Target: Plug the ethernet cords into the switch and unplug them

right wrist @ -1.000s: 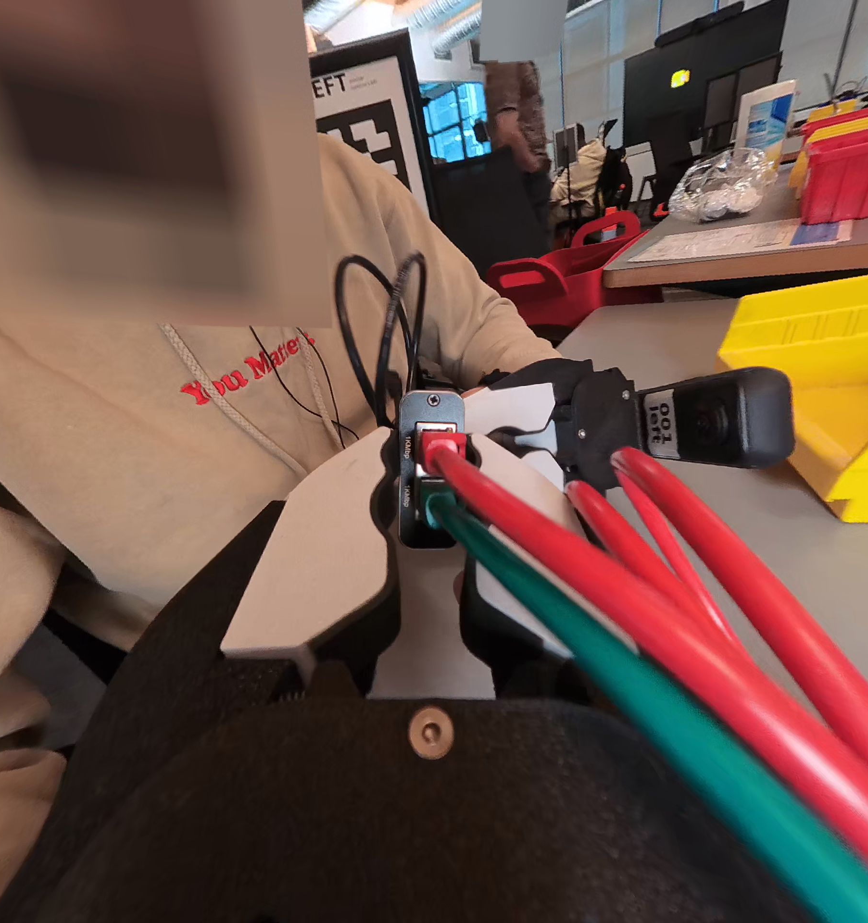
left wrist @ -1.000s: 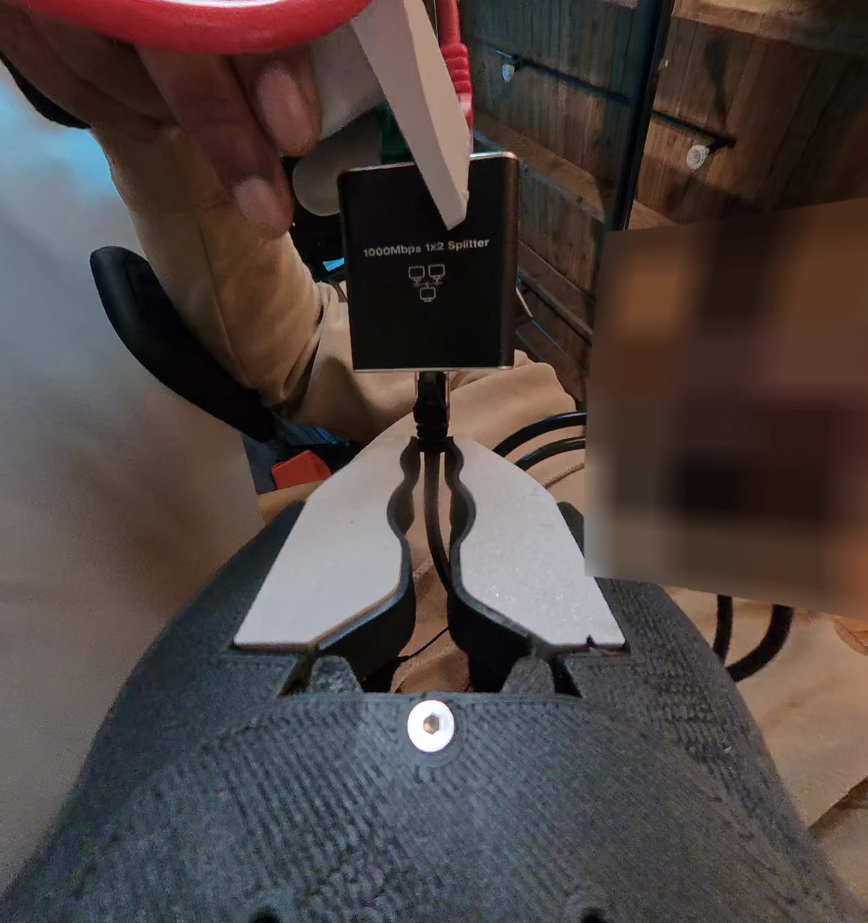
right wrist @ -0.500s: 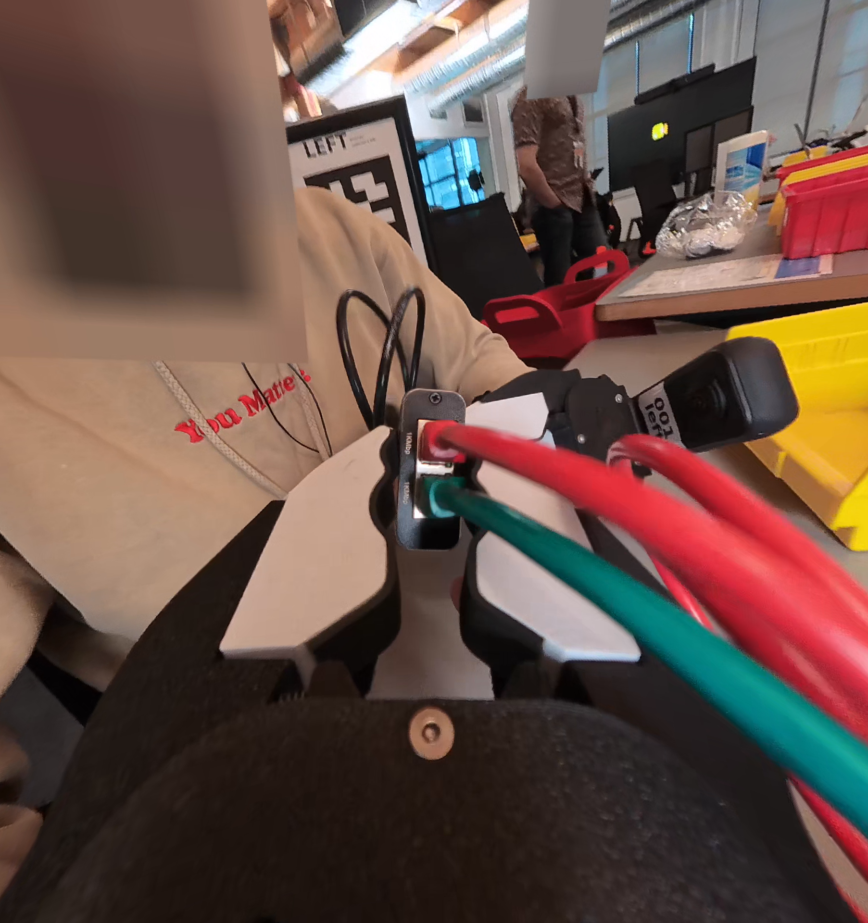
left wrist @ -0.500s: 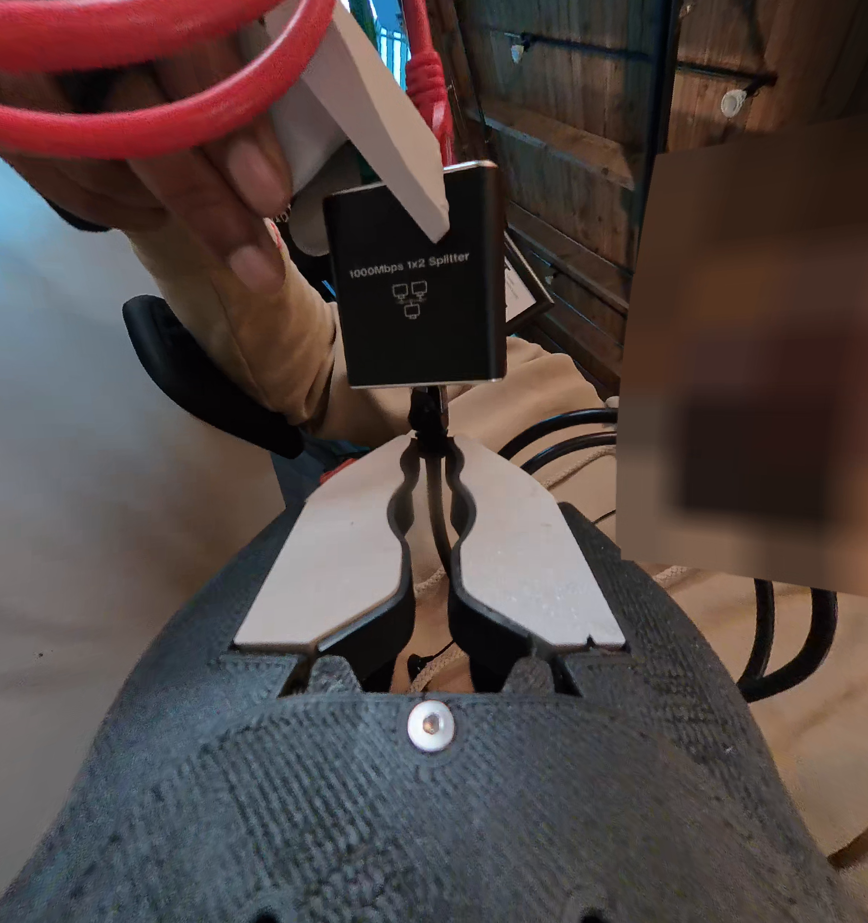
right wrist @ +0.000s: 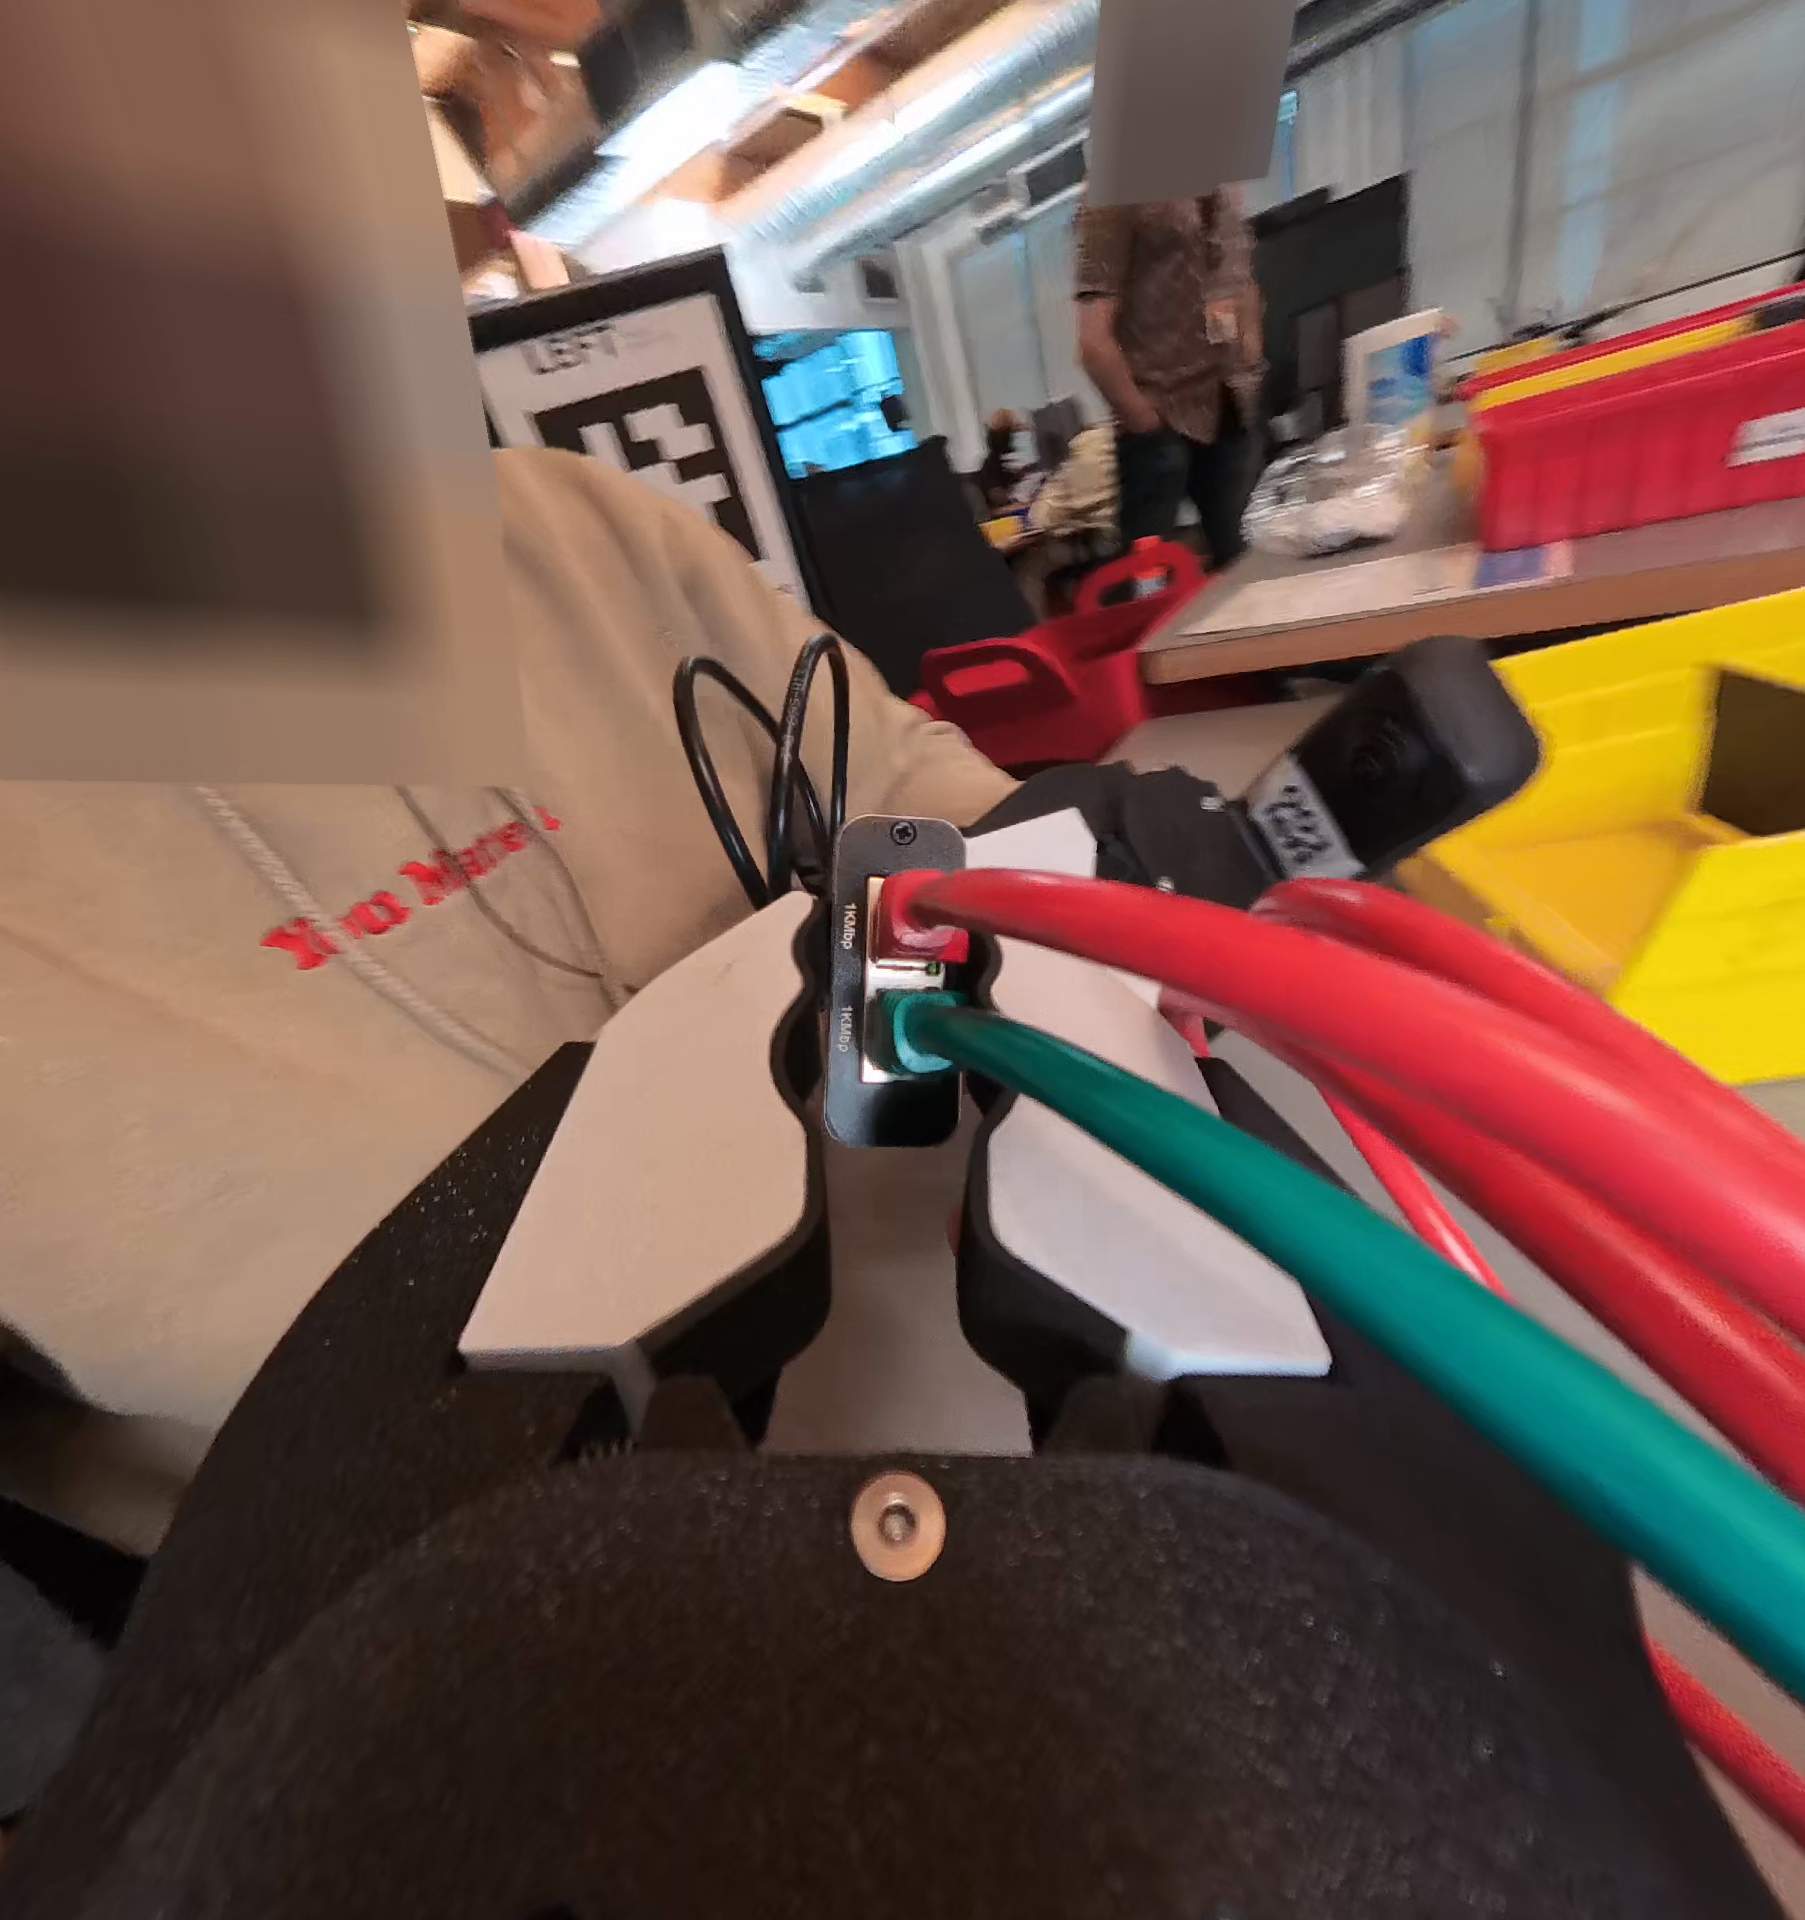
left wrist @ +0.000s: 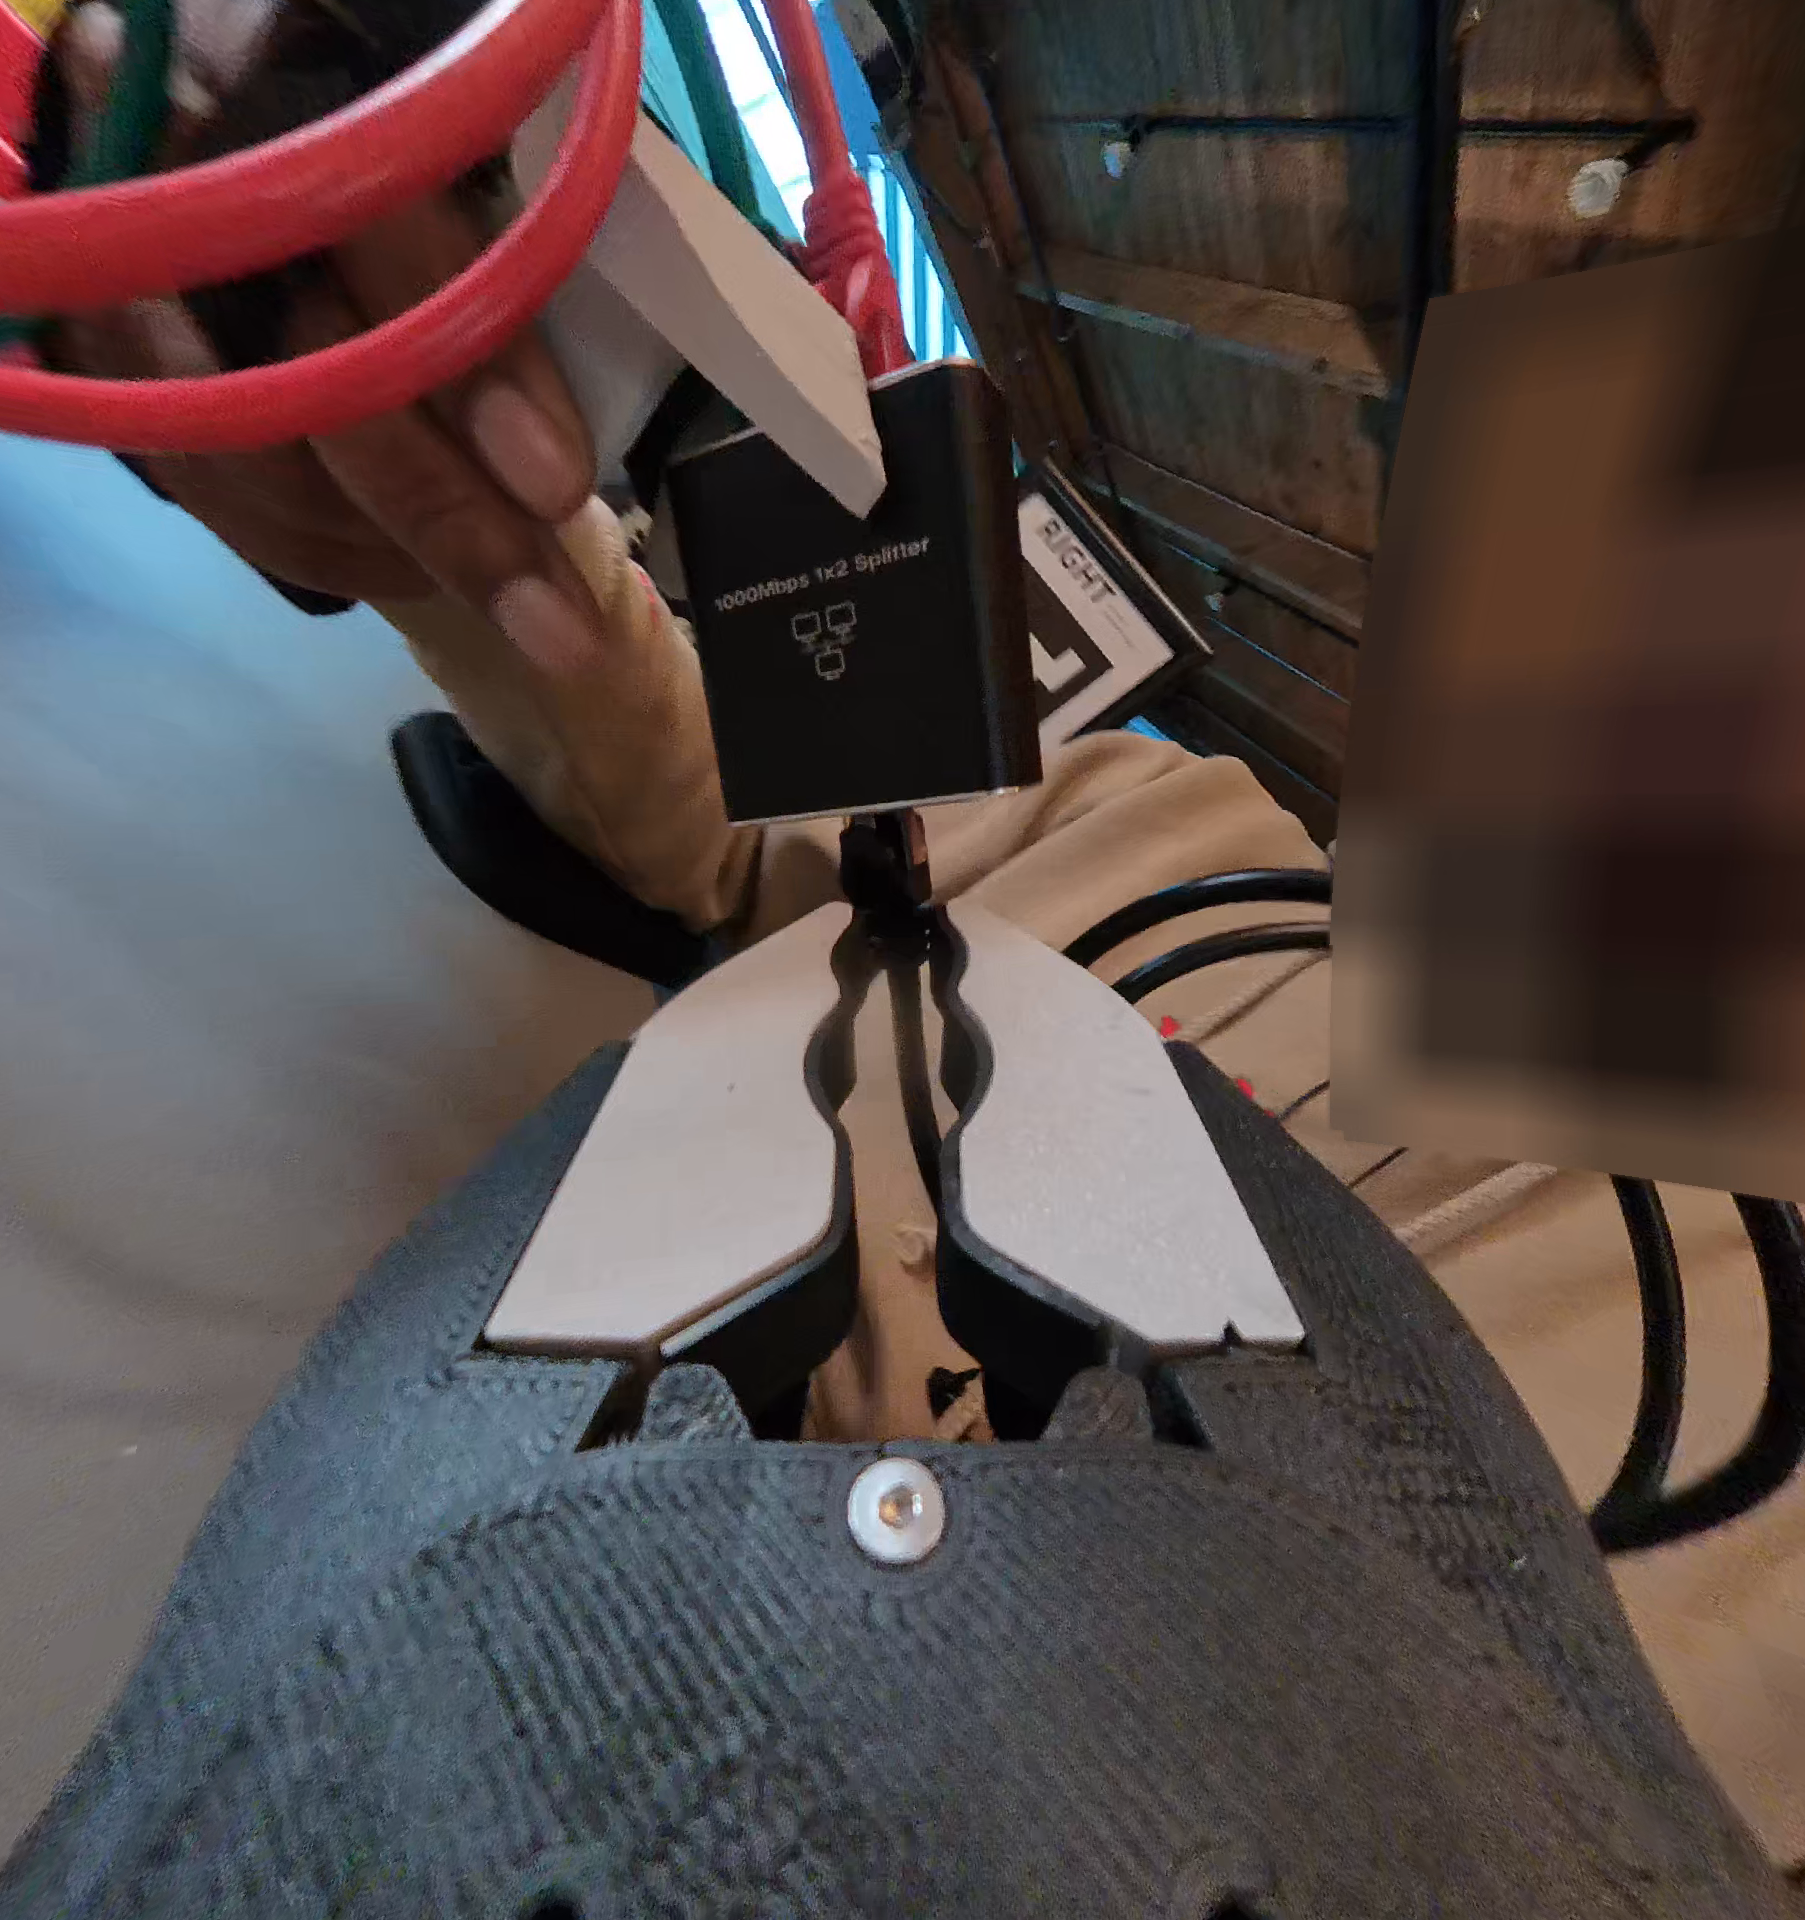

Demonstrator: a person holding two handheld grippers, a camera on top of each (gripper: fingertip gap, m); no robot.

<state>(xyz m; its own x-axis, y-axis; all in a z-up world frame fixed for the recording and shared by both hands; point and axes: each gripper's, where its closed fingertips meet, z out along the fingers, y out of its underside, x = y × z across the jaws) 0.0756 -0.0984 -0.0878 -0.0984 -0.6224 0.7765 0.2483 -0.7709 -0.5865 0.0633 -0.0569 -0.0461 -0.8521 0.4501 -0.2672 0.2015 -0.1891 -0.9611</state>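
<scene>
Held in mid-air, the black switch point(right wrist: 893, 977) carries a red cord point(right wrist: 1293, 966) and a green cord point(right wrist: 1241, 1153), the right gripper point(right wrist: 893, 1049) clamped on its body, the left gripper point(left wrist: 890, 940) pinching its black lead point(left wrist: 908, 1081).

The left wrist view is taken close behind the left gripper point(left wrist: 890, 935), facing the black switch point(left wrist: 856, 623) broadside. The right wrist view is taken close behind the right gripper point(right wrist: 893, 997), facing the switch's port end point(right wrist: 896, 982). Both opposed views share the switch and beige sweatshirt point(right wrist: 254, 987).
</scene>
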